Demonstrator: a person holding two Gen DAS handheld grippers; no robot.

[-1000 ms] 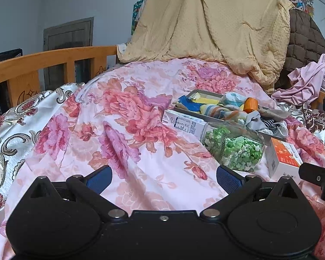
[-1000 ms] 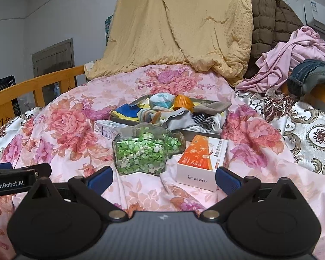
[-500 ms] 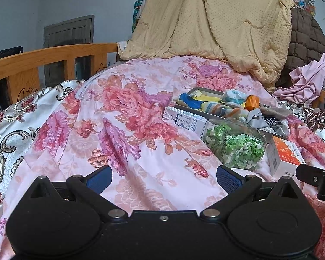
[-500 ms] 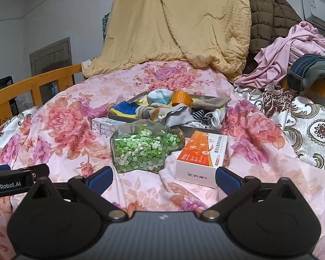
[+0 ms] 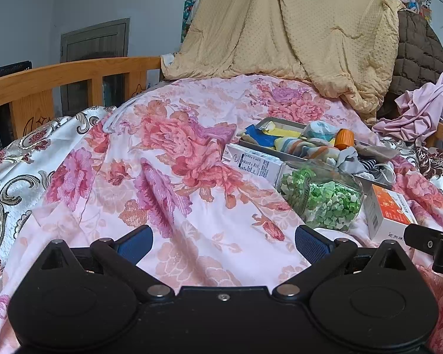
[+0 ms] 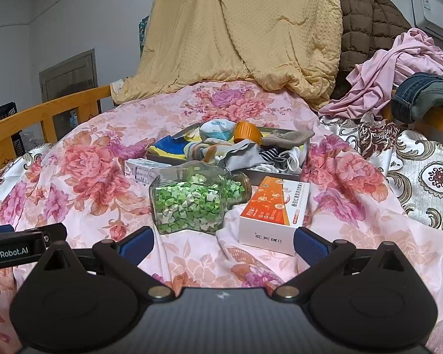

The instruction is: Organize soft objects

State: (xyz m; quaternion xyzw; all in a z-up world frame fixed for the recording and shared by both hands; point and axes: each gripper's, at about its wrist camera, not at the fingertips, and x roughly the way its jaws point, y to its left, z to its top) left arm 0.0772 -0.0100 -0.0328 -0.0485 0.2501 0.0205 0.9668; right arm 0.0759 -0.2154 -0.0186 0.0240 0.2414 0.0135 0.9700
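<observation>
Nearest, the left gripper (image 5: 222, 243) hangs over the pink floral bedsheet (image 5: 174, 194) with its blue-padded fingers (image 5: 134, 243) spread wide and nothing between them. The right gripper (image 6: 222, 243) is likewise splayed wide and empty.

In the right wrist view, just beyond its fingers at 12 o'clock lies a star-shaped clear glass jar of green and white paper stars (image 6: 191, 200). An orange-and-white cardboard box (image 6: 273, 211) lies at 1 o'clock, close beside the jar, and a small white carton (image 6: 141, 169) lies at 11 o'clock, behind the jar.

Farther on at 12 o'clock, a shallow grey tray (image 6: 276, 174) holds the soft things: a loose heap of grey and striped cloth pieces (image 6: 239, 155) with an orange cap (image 6: 246, 132) among them. These should be light, limp and easily snagged. A pinch on a raised fold near the heap's top would likely lift one piece clear, though neighbours may drag along.

Beyond, a yellow quilted blanket (image 6: 236, 29) is draped at 12 o'clock, and crumpled pink clothing (image 6: 398, 67) is piled at 2 o'clock.
</observation>
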